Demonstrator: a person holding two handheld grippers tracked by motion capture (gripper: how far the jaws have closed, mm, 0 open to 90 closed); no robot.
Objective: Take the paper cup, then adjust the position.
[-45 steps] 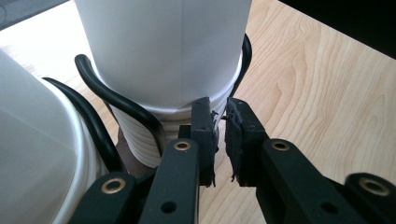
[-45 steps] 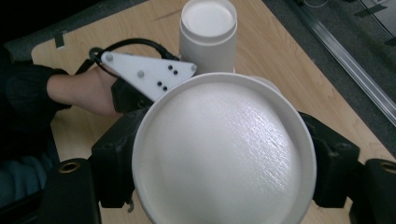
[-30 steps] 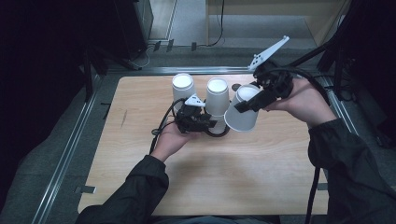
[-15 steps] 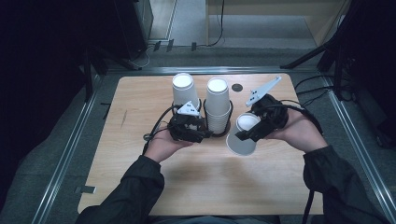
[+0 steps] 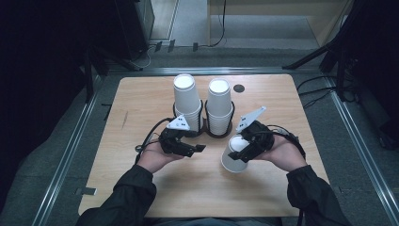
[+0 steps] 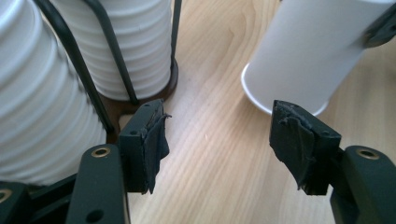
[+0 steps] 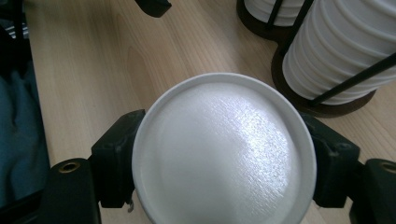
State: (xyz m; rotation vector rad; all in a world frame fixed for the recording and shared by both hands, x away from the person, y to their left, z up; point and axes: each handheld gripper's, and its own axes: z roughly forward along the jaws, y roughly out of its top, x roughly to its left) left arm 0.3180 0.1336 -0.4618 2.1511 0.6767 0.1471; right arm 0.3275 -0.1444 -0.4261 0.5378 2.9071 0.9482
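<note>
Two tall stacks of upturned white paper cups, the left stack (image 5: 187, 100) and the right stack (image 5: 219, 106), stand in a black wire holder (image 5: 207, 132) at mid-table. My right gripper (image 5: 242, 149) is shut on a single white cup (image 5: 233, 160), bottom up and tilted, in front of the right stack. In the right gripper view the cup's base (image 7: 219, 156) sits between both jaws. My left gripper (image 5: 196, 141) is open in front of the left stack, with nothing between its pads (image 6: 150, 137); the held cup (image 6: 308, 51) lies just beyond them.
The wooden table (image 5: 141, 188) has a small dark hole (image 5: 239, 88) at the back right. The holder's dark base (image 6: 140, 100) and wire uprights stand close to my left jaw. The stack (image 7: 345, 51) rises close at the upper right of the right gripper view. Dark sleeves enter at the front edge.
My right gripper has carried the cup down from above the right stack towards the person, to table level. The left gripper has drawn back slightly from the holder.
</note>
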